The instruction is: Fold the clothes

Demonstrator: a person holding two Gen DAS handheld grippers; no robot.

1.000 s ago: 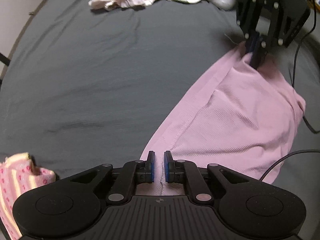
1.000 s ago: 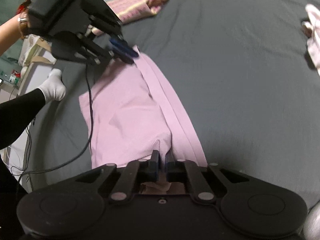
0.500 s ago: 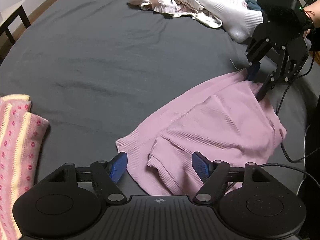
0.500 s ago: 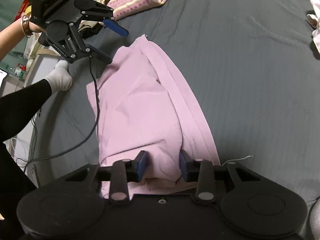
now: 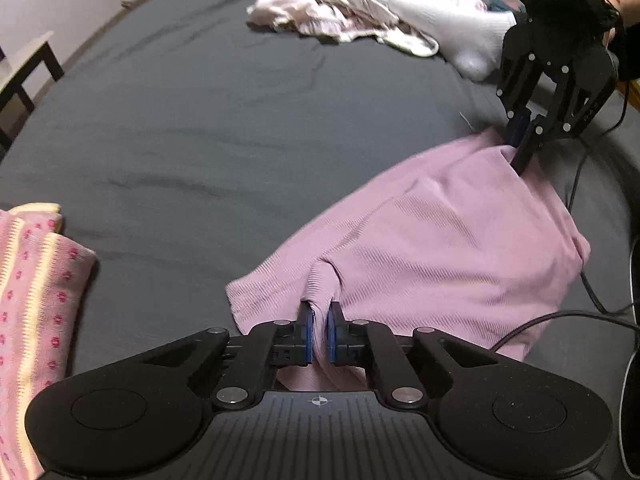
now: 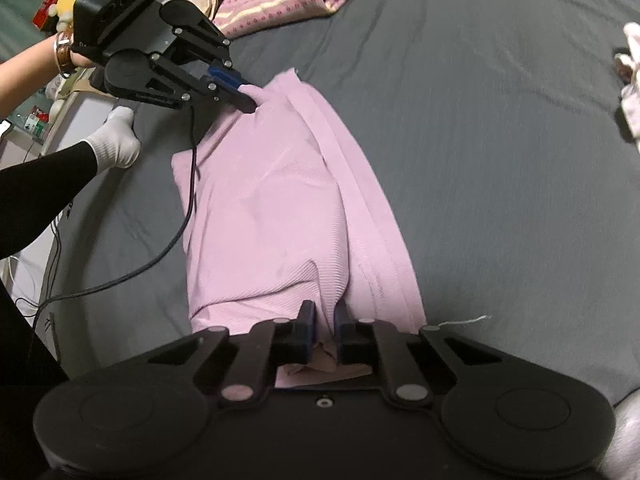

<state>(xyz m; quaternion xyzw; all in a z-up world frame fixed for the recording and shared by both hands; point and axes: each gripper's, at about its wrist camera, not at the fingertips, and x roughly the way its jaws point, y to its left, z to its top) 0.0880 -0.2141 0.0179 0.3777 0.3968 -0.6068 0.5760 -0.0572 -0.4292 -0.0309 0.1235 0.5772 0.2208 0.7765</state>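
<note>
Ribbed lilac garment (image 5: 440, 248) lies across the dark grey bed sheet (image 5: 200, 128), running from the bottom centre of the left wrist view up to the right edge, with 1 layer already doubled over a narrower strip along its long side. The left claw (image 5: 318, 334) is pressed together on a gathered ridge of cloth at the near end; the right claw (image 6: 323, 326) pinches the opposite end in the same way, and each shows in the other's view biting the fabric ( (image 6: 240, 88), (image 5: 520, 136)).

The knit looks thin, light and stretchy, so it should sag between the 2 grips and slide easily on the sheet; a hold at a corner or hem, through both layers, would likely keep the fold from slipping apart. Whether this fold is being laid or lifted again cannot be judged.

A pink patterned cloth (image 5: 28, 288) sits at lower left, a pale heap of clothes (image 5: 360, 20) at the top.
</note>
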